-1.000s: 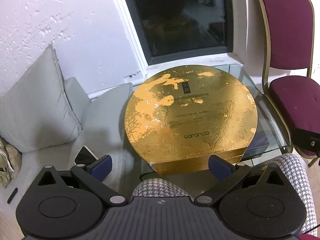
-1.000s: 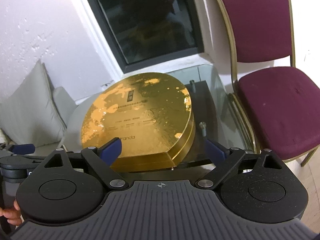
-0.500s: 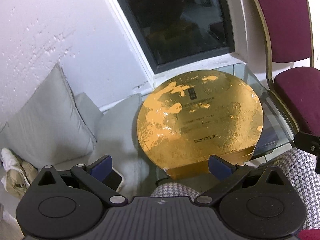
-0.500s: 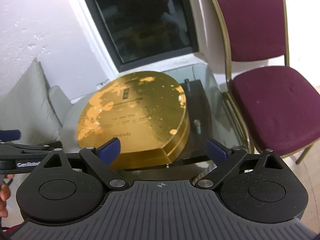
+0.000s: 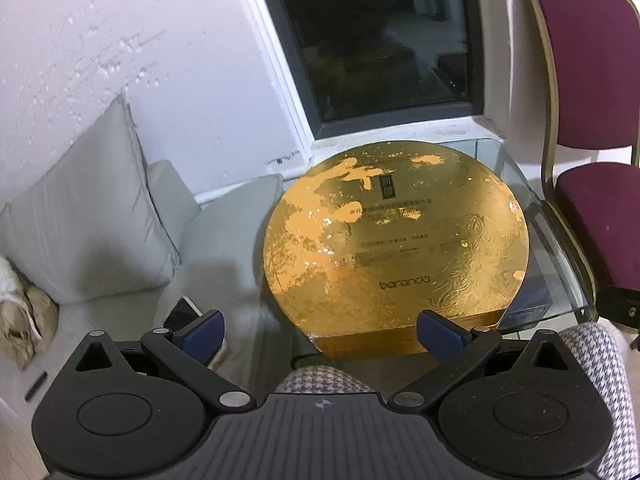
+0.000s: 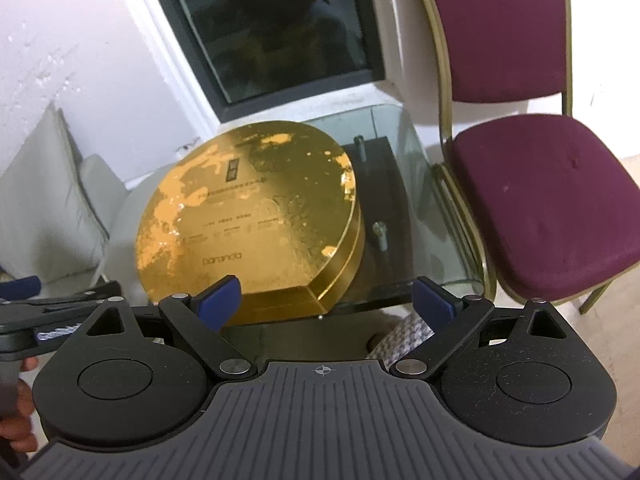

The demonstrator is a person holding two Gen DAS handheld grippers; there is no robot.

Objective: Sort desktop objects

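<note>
Tongs empty: left gripper [image 5: 318, 330] and right gripper [image 6: 326, 296] both hold their blue fingers wide apart at frame bottom; beyond them at centre, the round gold box [image 5: 396, 248] lies flat on the glass table [image 5: 560, 268], maroon chair [image 6: 536, 200] at right

gold box [image 5: 396, 248] filling glass table [image 6: 420, 216], chair [image 6: 540, 208] just beside

Bright indoor light glares off the gold box lid [image 5: 396, 240], the window [image 5: 380, 36] is dark and reflective, and fisheye distortion bends both views' slightly soft edges.
</note>
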